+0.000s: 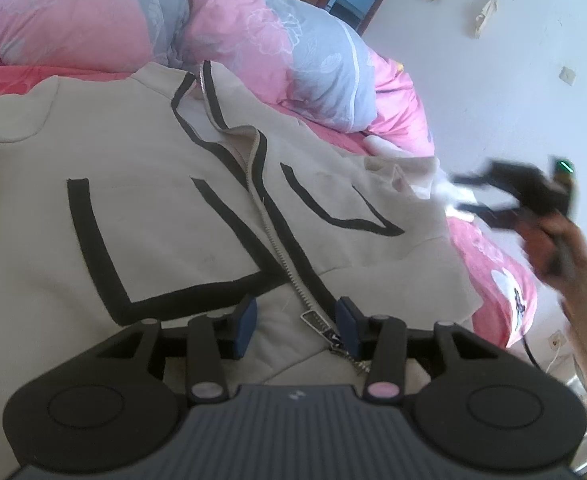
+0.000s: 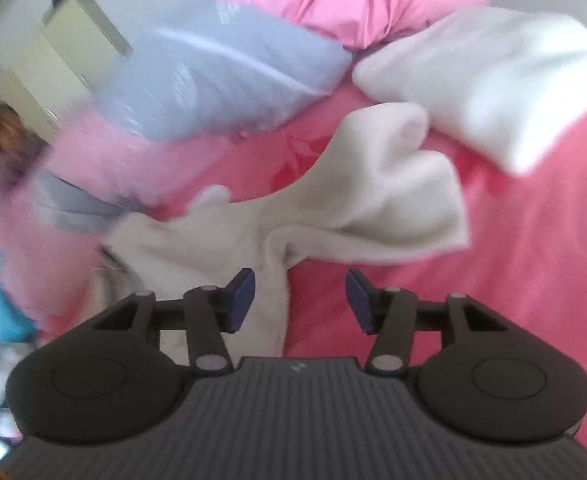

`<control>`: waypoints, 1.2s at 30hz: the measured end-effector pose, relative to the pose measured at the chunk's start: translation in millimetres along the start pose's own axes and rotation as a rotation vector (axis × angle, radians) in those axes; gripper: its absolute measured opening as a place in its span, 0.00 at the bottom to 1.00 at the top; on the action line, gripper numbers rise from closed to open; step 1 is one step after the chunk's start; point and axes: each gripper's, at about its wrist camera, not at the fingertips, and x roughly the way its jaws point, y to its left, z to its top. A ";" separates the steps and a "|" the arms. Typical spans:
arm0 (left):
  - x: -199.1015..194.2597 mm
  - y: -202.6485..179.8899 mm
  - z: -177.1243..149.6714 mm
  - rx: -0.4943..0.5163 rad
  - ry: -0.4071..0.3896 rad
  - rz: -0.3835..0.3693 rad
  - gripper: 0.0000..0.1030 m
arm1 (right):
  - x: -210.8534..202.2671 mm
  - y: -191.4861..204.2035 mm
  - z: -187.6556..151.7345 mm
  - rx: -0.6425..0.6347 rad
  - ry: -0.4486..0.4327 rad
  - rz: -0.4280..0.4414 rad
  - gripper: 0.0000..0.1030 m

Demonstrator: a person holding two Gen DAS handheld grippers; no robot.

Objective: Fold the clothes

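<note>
Our left gripper has its fingers parted low over the jacket's hem, the zip pull lying between them, nearer the right pad; whether the pads press cloth we cannot tell. Our right gripper hangs with fingers apart and nothing held, the sleeve just beyond them. The jacket lies spread, front up, on the pink bed, below the quilt.

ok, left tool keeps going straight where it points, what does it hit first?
Most likely the beige jacket: the left tool points down at its front, with the zipper pull lying right between the open jaws. Depth is hard to read, so contact may already be close.
</note>
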 end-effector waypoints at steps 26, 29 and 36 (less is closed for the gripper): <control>29.3 -152.7 -26.9 0.669 0.067 -0.007 0.55 | -89.6 59.1 -181.1 -0.508 0.028 -0.063 0.07; 35.6 -158.3 -24.4 0.674 0.067 -0.014 0.55 | -104.5 64.5 -181.3 -0.503 -0.053 0.001 0.04; 46.1 -173.8 -6.9 0.662 -0.009 0.019 0.43 | -139.0 87.8 -168.0 -0.501 -0.222 0.094 0.04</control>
